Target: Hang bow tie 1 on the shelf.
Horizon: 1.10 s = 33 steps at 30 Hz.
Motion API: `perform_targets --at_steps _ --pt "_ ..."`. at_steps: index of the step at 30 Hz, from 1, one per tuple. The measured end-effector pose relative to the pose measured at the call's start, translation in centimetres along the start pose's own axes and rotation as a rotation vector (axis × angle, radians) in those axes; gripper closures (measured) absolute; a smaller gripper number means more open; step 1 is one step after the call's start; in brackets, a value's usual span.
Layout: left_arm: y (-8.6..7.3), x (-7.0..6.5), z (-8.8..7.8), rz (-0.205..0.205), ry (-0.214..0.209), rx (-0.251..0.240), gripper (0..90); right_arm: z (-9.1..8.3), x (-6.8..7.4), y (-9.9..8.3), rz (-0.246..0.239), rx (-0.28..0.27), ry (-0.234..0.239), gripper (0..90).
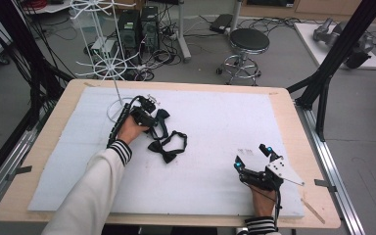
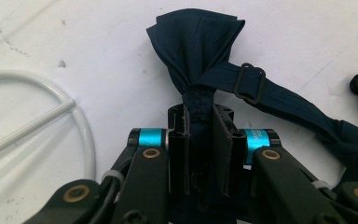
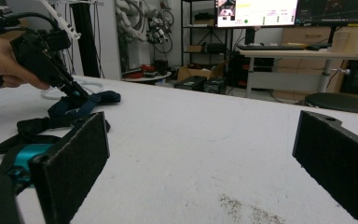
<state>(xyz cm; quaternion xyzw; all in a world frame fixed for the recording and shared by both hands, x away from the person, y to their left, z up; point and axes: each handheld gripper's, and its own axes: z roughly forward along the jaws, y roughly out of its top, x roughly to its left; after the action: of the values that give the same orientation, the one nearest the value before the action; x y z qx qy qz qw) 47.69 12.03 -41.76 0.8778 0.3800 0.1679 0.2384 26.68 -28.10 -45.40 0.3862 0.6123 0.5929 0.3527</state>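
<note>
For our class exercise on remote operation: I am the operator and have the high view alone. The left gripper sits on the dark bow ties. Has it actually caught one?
Observer: Yes. In the left gripper view the left gripper is shut on the navy bow tie, pinching its centre knot.
Operator: Which part of the tie lies free?
Observer: Its strap, with a metal slider buckle, trails off to one side on the white mat.
Operator: And the right gripper?
Observer: The right gripper has its jaws wide apart with nothing between them.
</note>
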Motion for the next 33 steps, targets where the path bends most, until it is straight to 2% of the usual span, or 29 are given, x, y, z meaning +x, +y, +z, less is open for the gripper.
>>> perform_targets --at_steps 4,8,9,15,16,18,26,33 --pt "-0.1 0.1 -0.3 0.003 0.000 -0.016 77.3 0.0 0.0 0.0 -0.002 0.000 0.000 2.9" --pt "-0.1 0.1 -1.0 -0.002 -0.002 -0.054 77.3 0.0 0.0 0.0 -0.003 -0.001 0.000 2.9" --pt "-0.1 0.1 -1.2 0.007 0.002 -0.059 77.3 0.0 0.0 0.0 -0.003 -0.001 0.000 2.9" --pt "-0.1 -0.4 -2.2 0.016 0.002 -0.109 77.3 0.0 0.0 0.0 -0.003 0.000 -0.002 2.9" --pt "-0.2 -0.6 -2.3 0.005 -0.002 -0.119 77.3 0.0 0.0 0.0 -0.002 0.000 -0.003 2.9" --pt "-0.2 -0.8 -2.4 0.015 -0.003 -0.124 77.3 0.0 0.0 0.0 -0.001 -0.001 -0.003 2.9" --pt "-1.1 -1.1 -2.9 0.009 0.000 -0.154 77.2 0.0 0.0 0.0 -0.002 0.000 -0.003 2.9" --pt "-1.4 -1.0 -4.4 0.006 0.007 -0.210 77.2 0.0 0.0 0.0 -0.003 0.001 -0.003 2.9"
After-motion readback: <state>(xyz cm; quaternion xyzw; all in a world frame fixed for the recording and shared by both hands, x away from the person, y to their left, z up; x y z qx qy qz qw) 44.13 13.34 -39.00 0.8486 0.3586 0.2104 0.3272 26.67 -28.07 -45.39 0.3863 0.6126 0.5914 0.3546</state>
